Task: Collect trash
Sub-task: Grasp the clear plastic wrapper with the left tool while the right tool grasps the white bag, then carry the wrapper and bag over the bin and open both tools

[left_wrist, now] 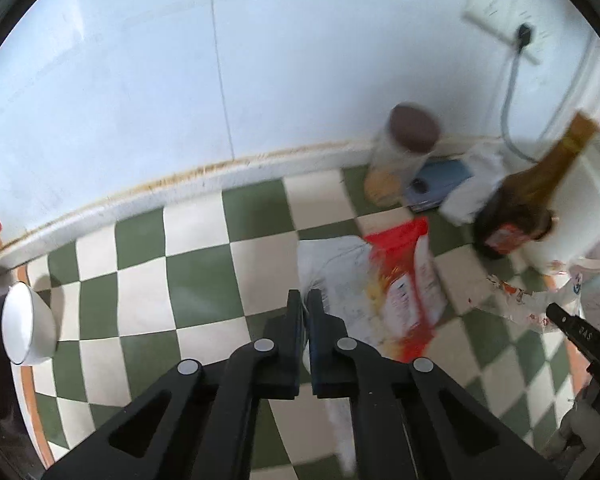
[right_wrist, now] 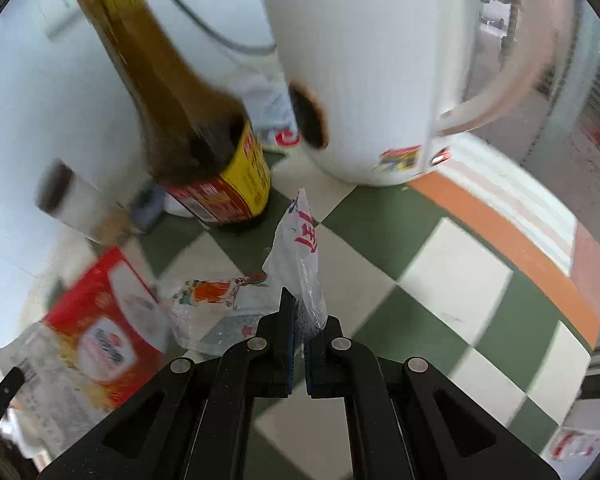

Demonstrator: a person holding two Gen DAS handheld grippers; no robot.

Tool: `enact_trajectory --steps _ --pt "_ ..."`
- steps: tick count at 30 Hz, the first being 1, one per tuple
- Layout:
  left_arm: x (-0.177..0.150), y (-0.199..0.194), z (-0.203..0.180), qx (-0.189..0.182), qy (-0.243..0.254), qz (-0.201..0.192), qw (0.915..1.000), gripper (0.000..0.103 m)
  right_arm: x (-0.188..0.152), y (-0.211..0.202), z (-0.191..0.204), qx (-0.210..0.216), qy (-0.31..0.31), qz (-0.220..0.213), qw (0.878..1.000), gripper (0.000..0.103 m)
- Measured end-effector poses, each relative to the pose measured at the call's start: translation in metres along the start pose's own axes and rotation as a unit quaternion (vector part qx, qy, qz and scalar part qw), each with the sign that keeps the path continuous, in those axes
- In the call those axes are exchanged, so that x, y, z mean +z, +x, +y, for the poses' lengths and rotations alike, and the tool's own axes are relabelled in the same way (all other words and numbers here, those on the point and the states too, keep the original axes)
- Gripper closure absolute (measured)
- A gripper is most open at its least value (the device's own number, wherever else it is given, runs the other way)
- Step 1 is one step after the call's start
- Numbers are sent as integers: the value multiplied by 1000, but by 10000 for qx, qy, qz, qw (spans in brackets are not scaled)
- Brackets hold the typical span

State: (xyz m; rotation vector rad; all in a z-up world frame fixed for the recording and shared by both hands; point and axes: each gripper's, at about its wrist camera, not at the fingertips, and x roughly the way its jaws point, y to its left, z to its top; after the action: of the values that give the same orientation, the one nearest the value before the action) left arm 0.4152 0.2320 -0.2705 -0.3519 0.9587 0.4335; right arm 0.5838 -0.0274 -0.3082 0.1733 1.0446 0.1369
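My left gripper [left_wrist: 305, 300] is shut on the edge of a red and white snack bag [left_wrist: 404, 276], which hangs in front of it over the green and white checked tablecloth [left_wrist: 140, 280]. The same bag shows at the lower left of the right wrist view [right_wrist: 100, 336]. My right gripper [right_wrist: 300, 312] is shut on a clear plastic wrapper with red print [right_wrist: 300, 256], which sticks up between the fingers. More of that printed plastic [right_wrist: 216, 296] trails to the left on the cloth. The right gripper also shows at the right edge of the left wrist view [left_wrist: 556, 312].
A brown sauce bottle [right_wrist: 188, 120] with a yellow and red label and a white electric kettle [right_wrist: 364, 60] stand close ahead of the right gripper. A jar with a dark lid [left_wrist: 404, 148] and a blue object [left_wrist: 440, 184] sit by the wall. A white bowl [left_wrist: 28, 324] lies at the left.
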Motion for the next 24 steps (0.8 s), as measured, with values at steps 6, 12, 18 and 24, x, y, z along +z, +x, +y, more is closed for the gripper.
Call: enact_trajectory --steps 6,12,18,24 --pt "-10 -65 -41 -191 360 -379 9984 103 -27 -83 -57 294 356 -372 9982 100" --pt "-32 -130 -107 -507 1007 -743 9908 103 -75 -152 -145 309 863 -557 9942 100" --pt "-82 -184 -213 -1199 1931 -785 9706 103 -150 -209 -261 -84 1641 -720 9838 100" --pt "-188 -193 -339 -1904 3174 -147 9289 103 -239 -247 -382 -865 2588 -676 9597 100"
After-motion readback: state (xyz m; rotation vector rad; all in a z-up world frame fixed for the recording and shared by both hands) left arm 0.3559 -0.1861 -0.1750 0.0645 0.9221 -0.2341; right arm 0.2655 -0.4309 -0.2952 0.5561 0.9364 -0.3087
